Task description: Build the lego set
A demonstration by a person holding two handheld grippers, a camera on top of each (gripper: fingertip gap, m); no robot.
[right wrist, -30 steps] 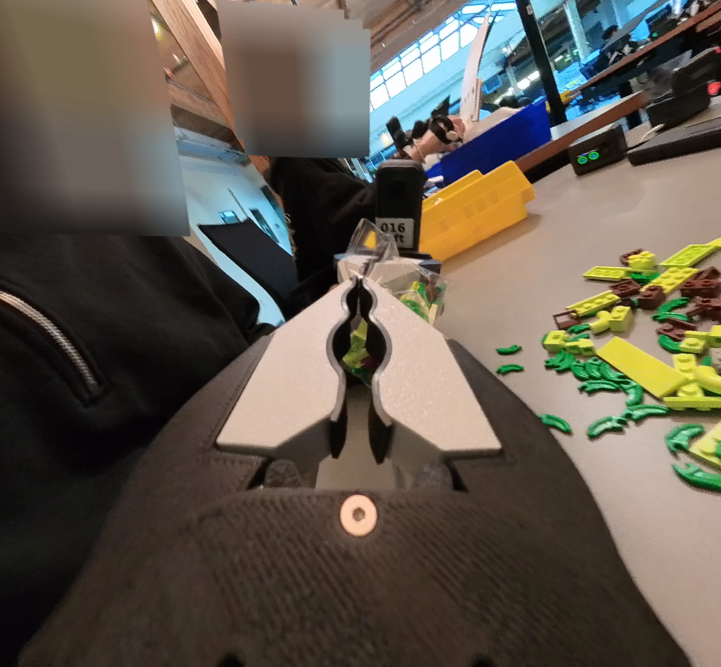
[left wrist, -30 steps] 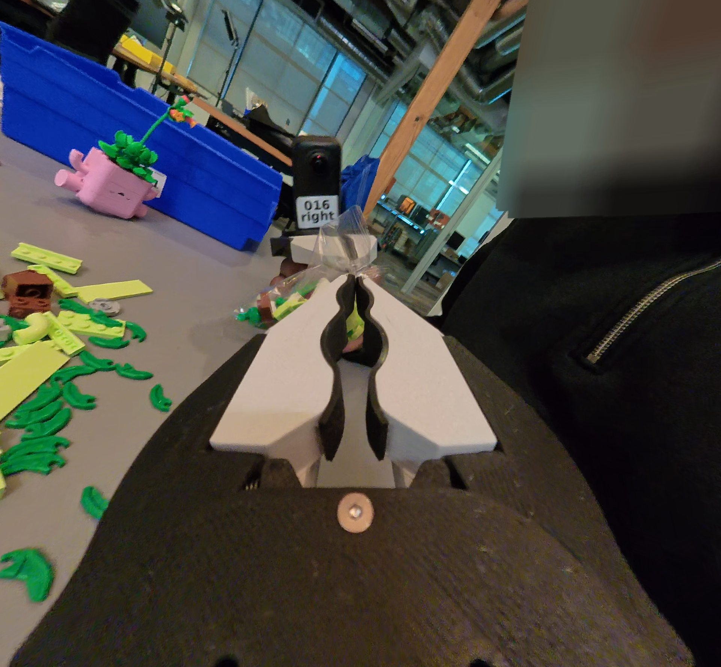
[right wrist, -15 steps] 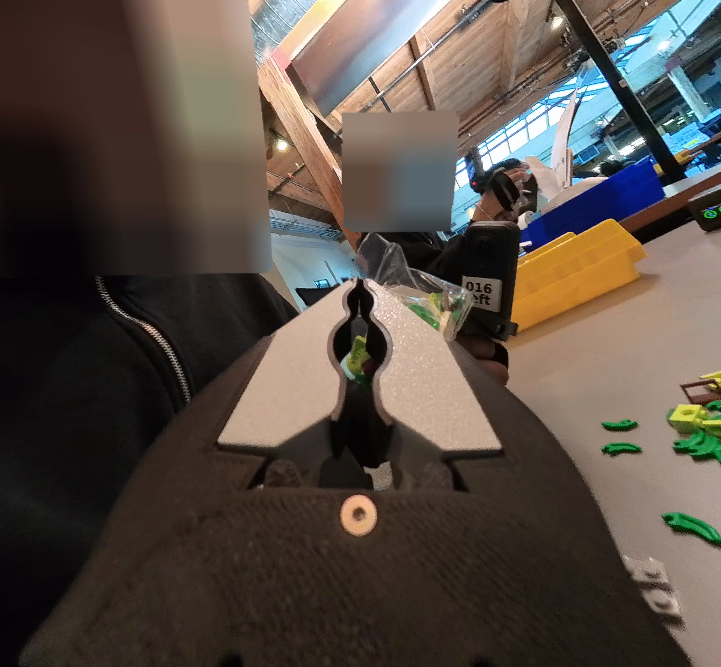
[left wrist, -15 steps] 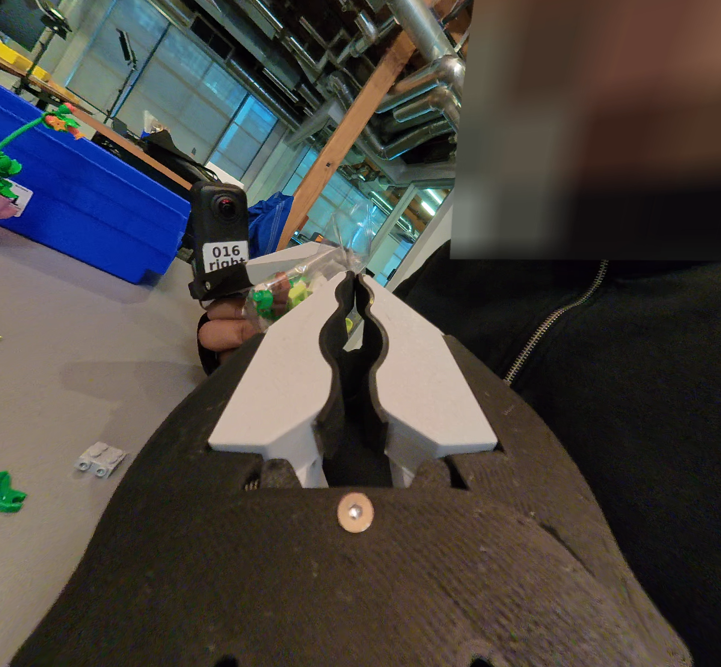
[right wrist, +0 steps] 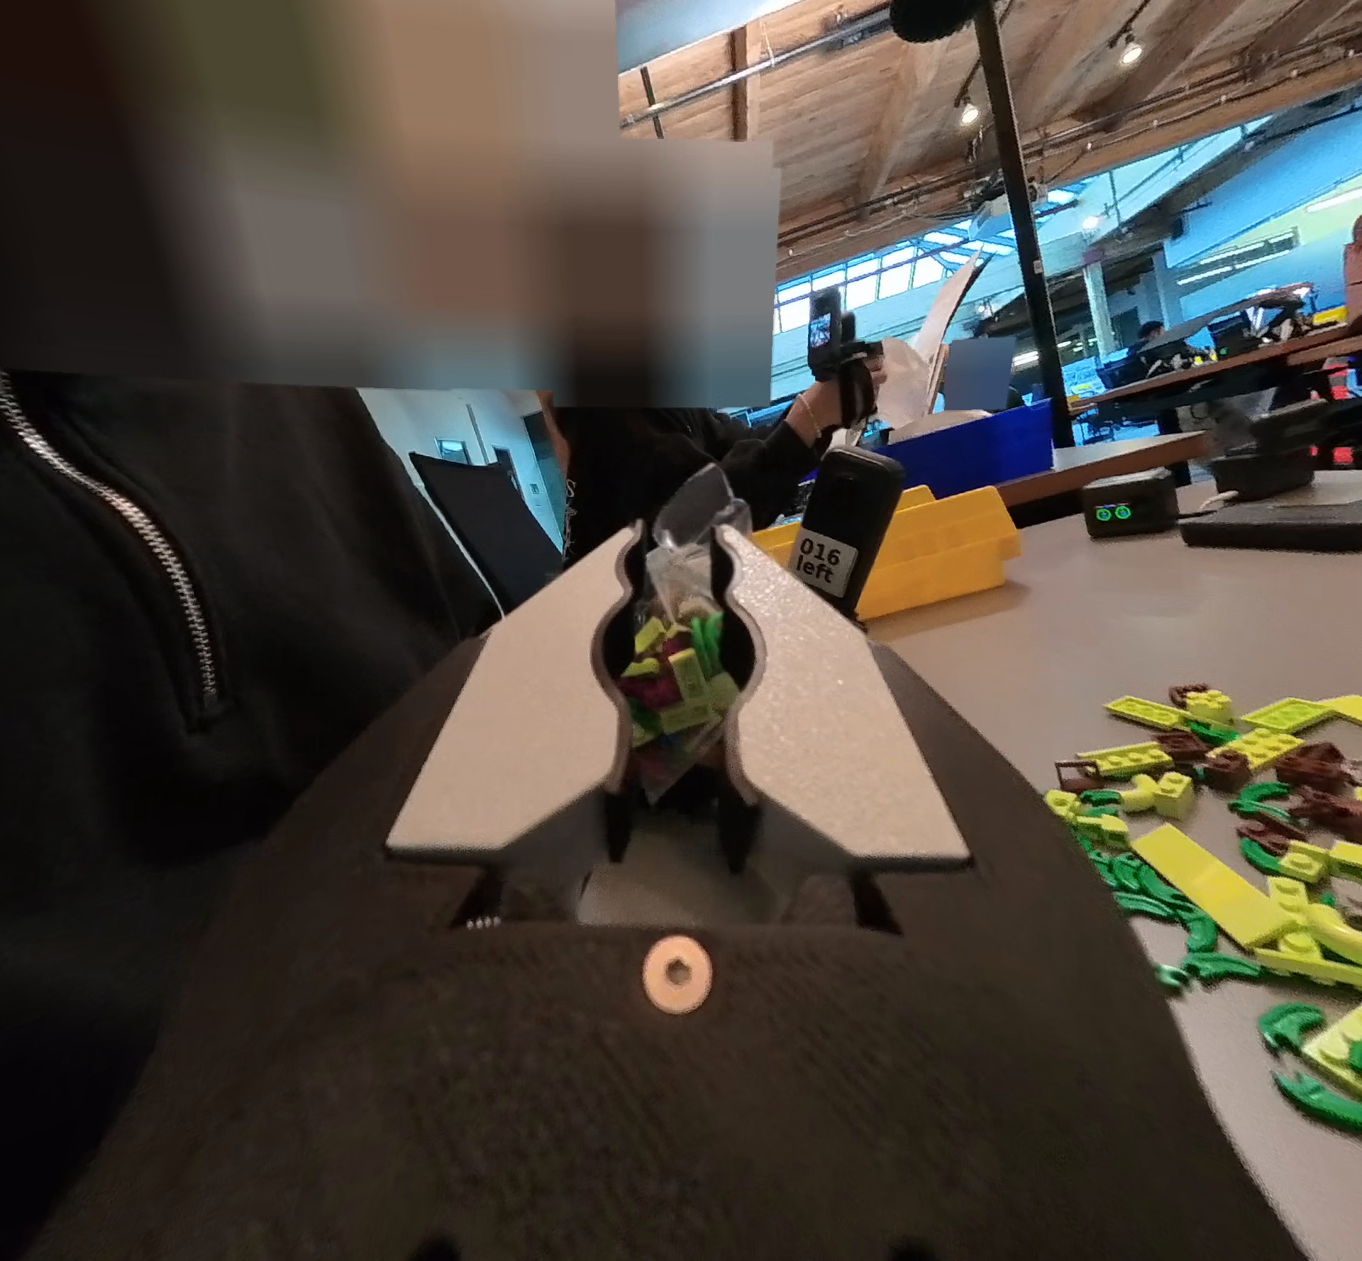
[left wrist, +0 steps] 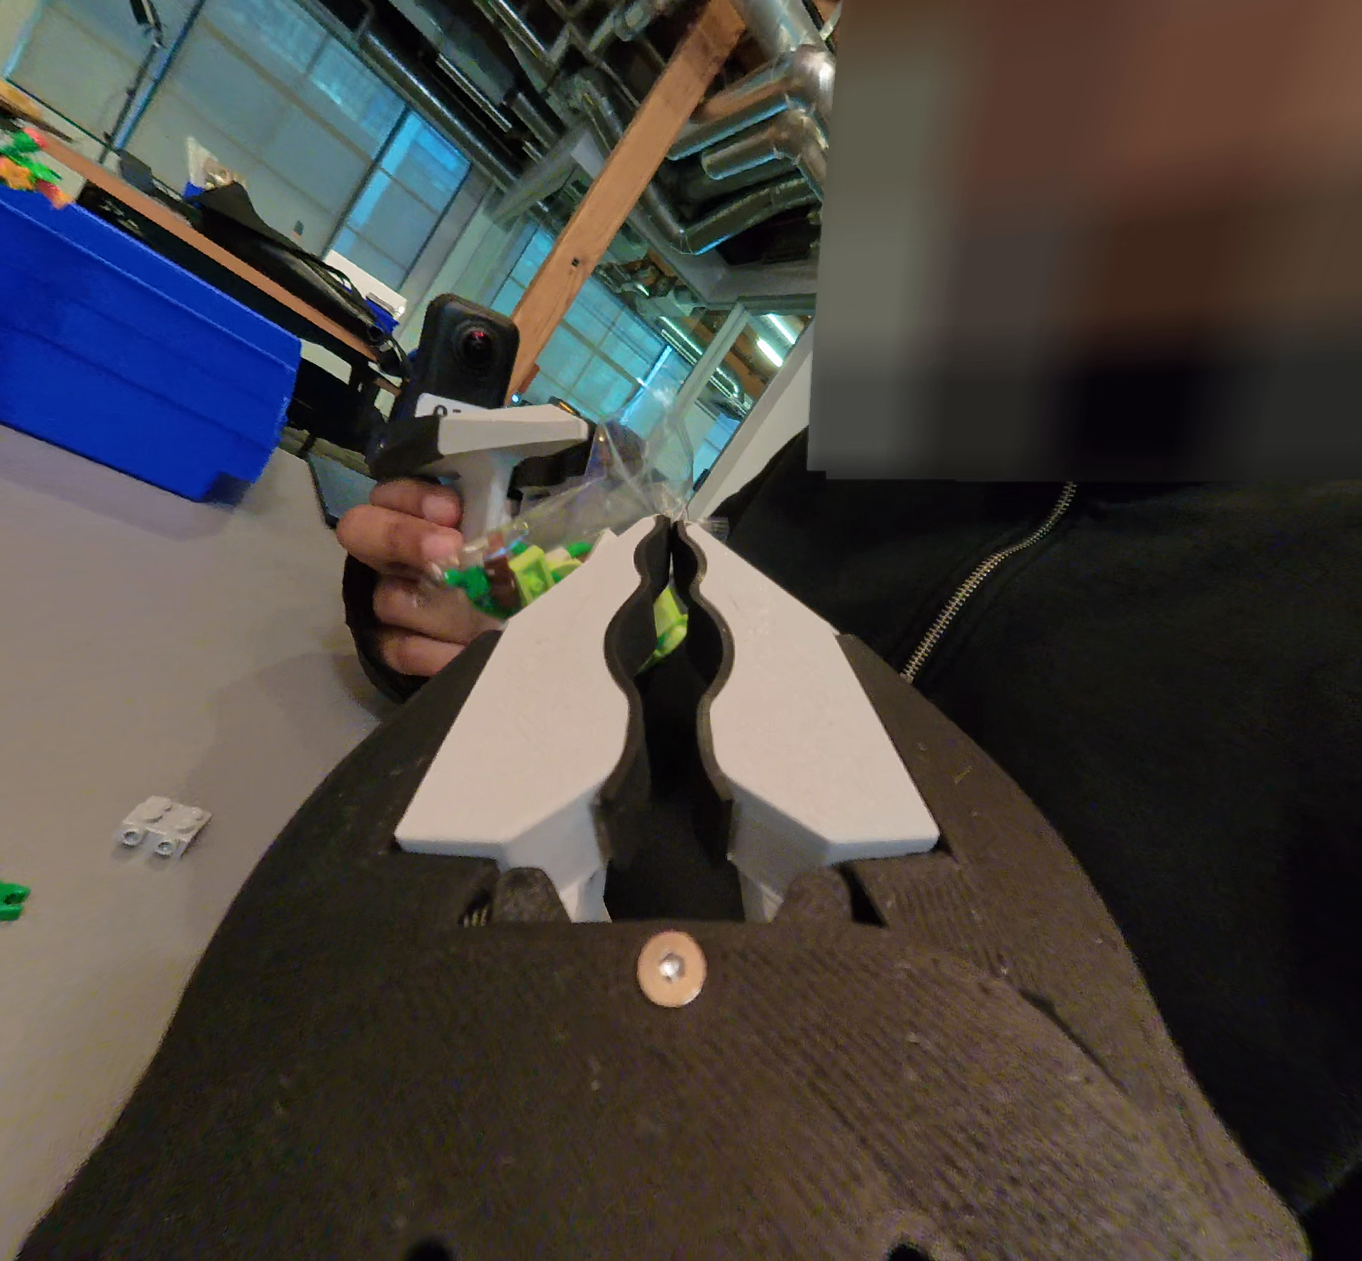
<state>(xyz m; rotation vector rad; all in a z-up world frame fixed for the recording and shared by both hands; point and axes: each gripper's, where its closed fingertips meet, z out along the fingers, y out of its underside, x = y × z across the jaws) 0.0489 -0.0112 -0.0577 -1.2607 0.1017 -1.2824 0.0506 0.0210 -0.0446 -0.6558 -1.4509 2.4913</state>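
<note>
Left tongs (left wrist: 672, 524) are pinched tight on the top edge of a clear bag of lego pieces (left wrist: 547, 547), held above the grey tabletop (left wrist: 147, 636). Right tongs (right wrist: 678, 534) stand slightly parted, the bag (right wrist: 682, 680) hanging between their fingers; whether they touch it cannot be told. Loose green, yellow-green and brown pieces (right wrist: 1238, 835) lie scattered on the tabletop beside them. Farther off sit a yellow bin (right wrist: 936, 555) and a blue bin (left wrist: 125, 356).

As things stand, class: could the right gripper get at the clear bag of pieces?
Probably yes: the right gripper stands open with the clear bag between its fingers; the left gripper pinches the bag's edge.
</note>
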